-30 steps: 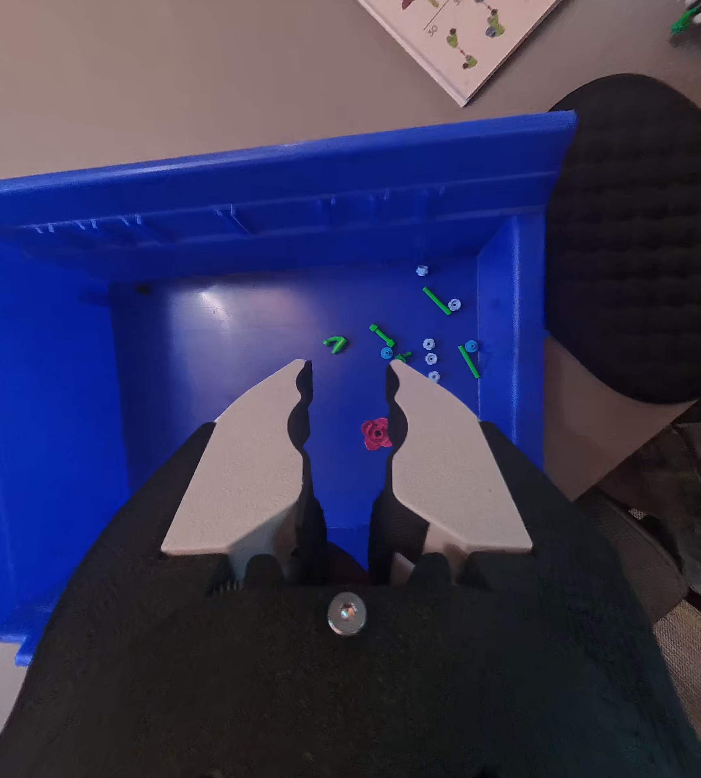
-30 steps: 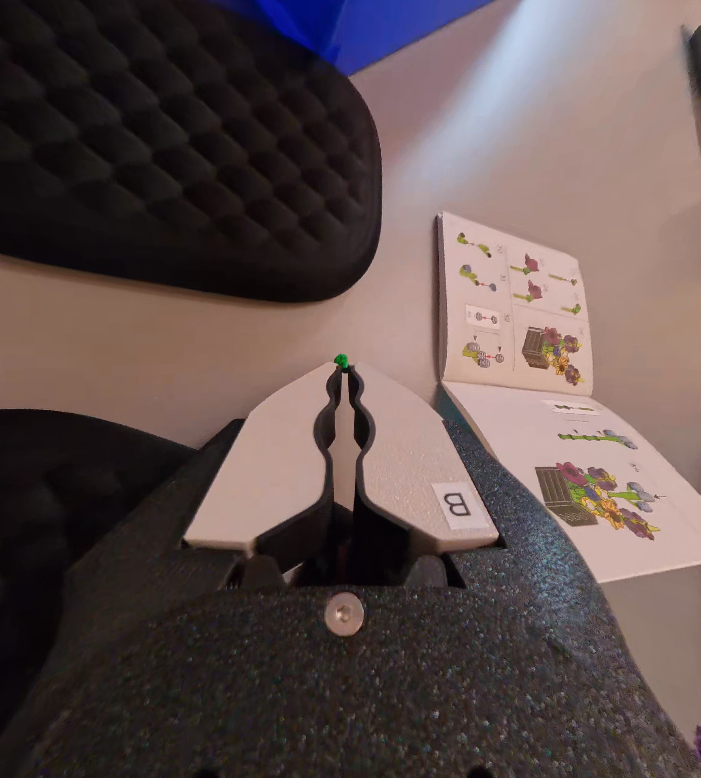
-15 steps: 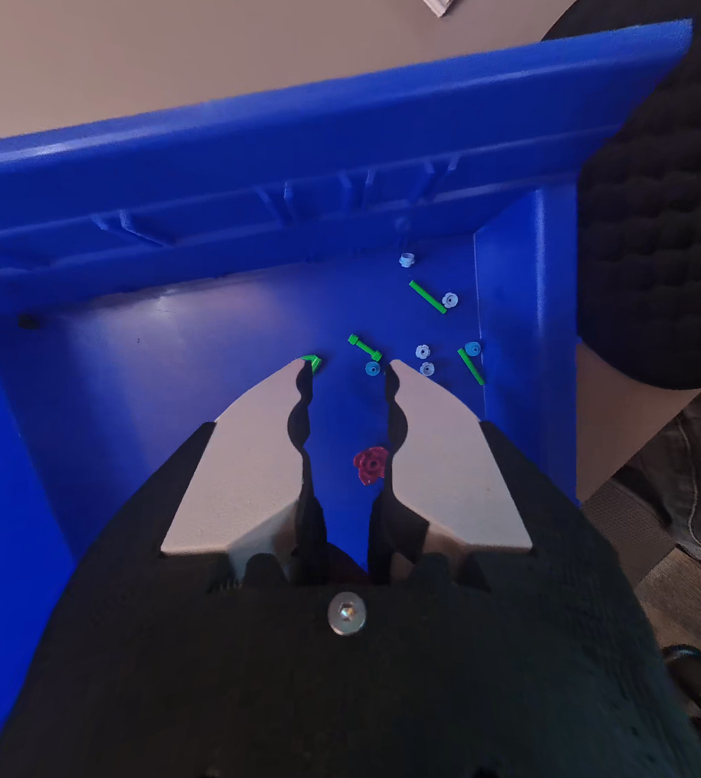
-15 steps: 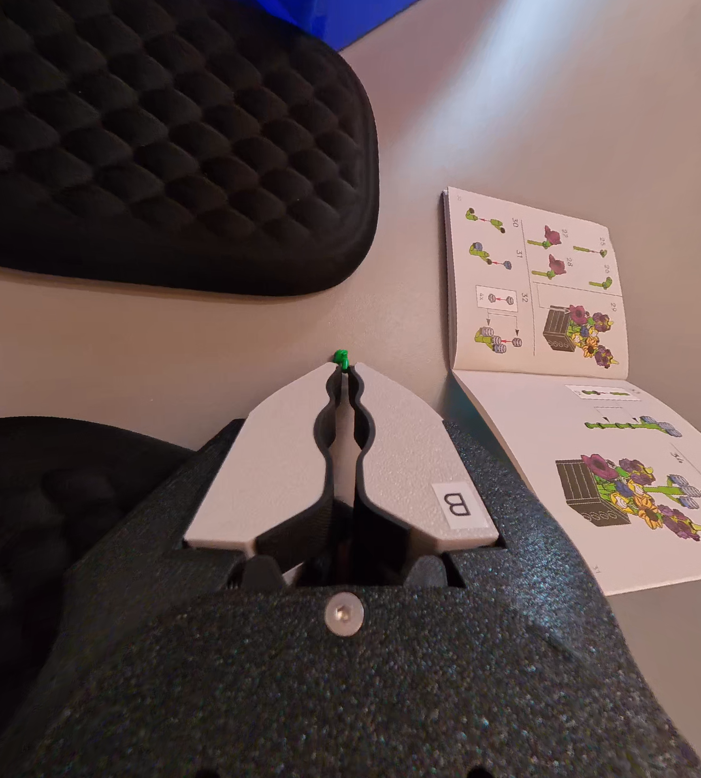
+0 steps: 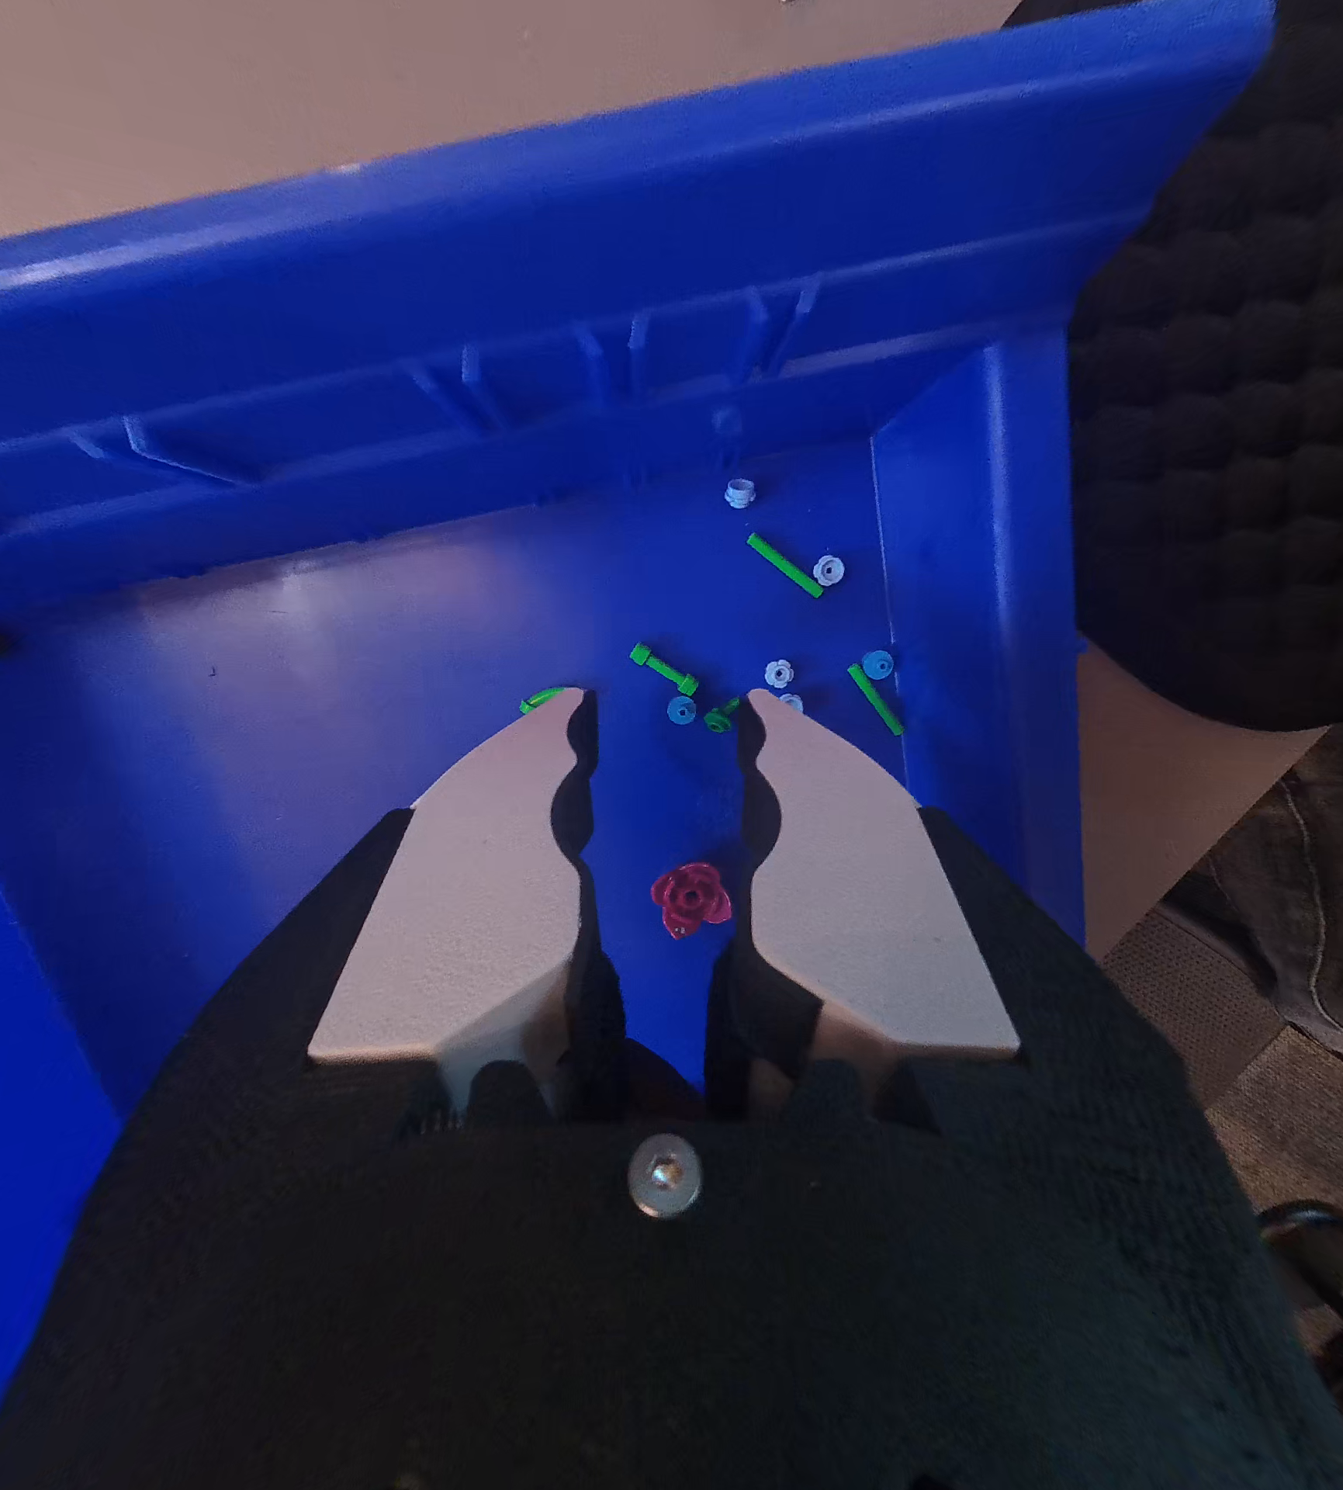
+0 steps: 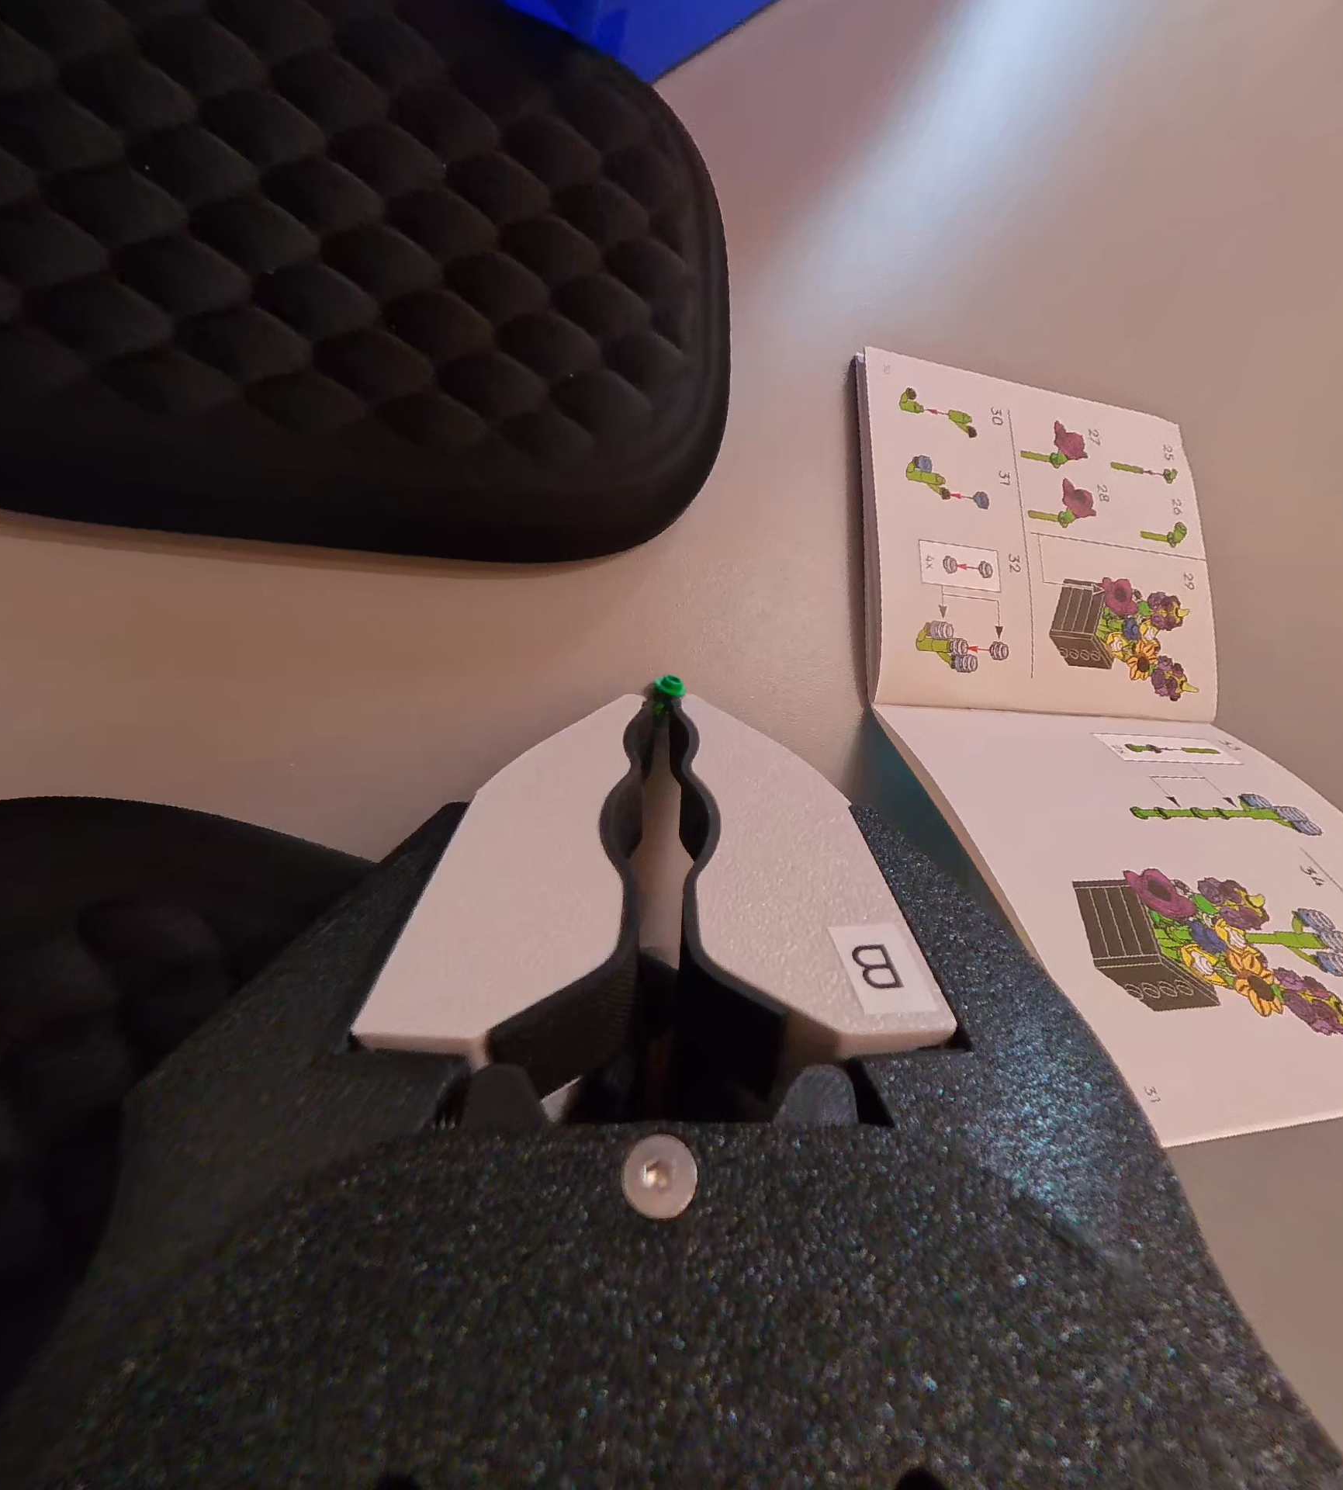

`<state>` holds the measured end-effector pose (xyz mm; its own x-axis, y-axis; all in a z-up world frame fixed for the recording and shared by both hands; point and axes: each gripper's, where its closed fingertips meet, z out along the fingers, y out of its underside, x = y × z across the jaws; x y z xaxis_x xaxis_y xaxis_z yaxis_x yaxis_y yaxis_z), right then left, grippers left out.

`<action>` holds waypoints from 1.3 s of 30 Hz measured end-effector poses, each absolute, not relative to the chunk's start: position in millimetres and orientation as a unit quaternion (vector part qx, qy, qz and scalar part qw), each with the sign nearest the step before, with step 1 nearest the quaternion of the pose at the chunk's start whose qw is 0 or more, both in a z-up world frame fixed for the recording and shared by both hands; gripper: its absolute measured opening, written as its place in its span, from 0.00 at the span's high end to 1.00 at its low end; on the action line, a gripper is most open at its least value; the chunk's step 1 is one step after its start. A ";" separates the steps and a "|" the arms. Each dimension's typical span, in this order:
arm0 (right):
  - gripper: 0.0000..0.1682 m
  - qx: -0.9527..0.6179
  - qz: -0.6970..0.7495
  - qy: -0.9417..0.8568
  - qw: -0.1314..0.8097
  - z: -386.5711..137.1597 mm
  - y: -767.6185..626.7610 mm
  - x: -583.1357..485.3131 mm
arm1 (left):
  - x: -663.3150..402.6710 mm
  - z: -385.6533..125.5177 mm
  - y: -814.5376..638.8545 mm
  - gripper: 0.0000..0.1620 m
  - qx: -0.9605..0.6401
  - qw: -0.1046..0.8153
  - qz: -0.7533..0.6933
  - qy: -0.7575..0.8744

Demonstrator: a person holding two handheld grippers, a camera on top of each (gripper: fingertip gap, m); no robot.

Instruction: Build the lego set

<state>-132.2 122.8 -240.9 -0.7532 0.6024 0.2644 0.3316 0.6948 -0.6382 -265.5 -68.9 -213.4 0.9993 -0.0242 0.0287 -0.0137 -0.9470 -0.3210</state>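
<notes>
My left gripper (image 5: 666, 700) is open inside a blue bin (image 5: 490, 242), hanging over loose lego parts on its floor. A dark red flower piece (image 5: 690, 897) lies between the two fingers. Small green stems (image 5: 663, 668), a blue round stud (image 5: 681, 710) and pale flower studs (image 5: 778, 672) lie just beyond the fingertips. A curved green piece (image 5: 543, 698) is partly hidden by the left fingertip. My right gripper (image 6: 665, 700) is shut on a small green stem piece (image 6: 667, 688) and holds it above the table.
An open instruction booklet (image 6: 1055, 645) lies on the table to the right of my right gripper. Two black foam pads (image 6: 289, 266) lie left of it, one also right of the bin (image 5: 1256, 363). The bin's right wall (image 5: 974, 645) stands close to the parts. Spacing between my two grippers at the tips: around 25 centimeters.
My left gripper has moved lower and farther into the bin, so the parts look larger and the curved green piece is now at the left fingertip. The right gripper has drifted slightly, still holding the green piece.
</notes>
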 end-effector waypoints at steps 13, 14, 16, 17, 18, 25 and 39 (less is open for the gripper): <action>0.93 -0.260 0.306 -0.886 0.231 -238.0 121.1 -131.1 | -263.2 -215.1 -68.8 0.79 -0.987 0.160 -0.020 0.014; 0.92 -0.260 0.308 -0.885 0.231 -237.6 120.9 -131.1 | -262.9 -216.2 -69.3 0.79 -0.987 0.157 -0.019 0.015; 0.91 -0.260 0.316 -0.883 0.230 -236.0 120.5 -131.0 | -262.3 -218.6 -71.4 0.79 -0.989 0.146 -0.017 0.020; 0.91 -0.261 0.322 -0.881 0.229 -234.5 120.2 -131.0 | -262.6 -218.6 -72.6 0.79 -0.990 0.141 -0.014 0.024; 0.90 -0.263 0.330 -0.877 0.227 -232.7 119.9 -131.0 | -266.9 -215.8 -75.3 0.79 -0.991 0.134 0.004 0.029; 0.89 -0.271 0.392 -0.850 0.223 -215.9 119.0 -131.3 | -268.4 -157.7 -82.2 0.82 -0.960 0.200 0.097 0.172; 0.89 -0.266 0.390 -0.851 0.232 -214.4 118.7 -130.8 | -239.3 -222.8 -31.6 0.96 -0.978 0.193 -0.075 -0.037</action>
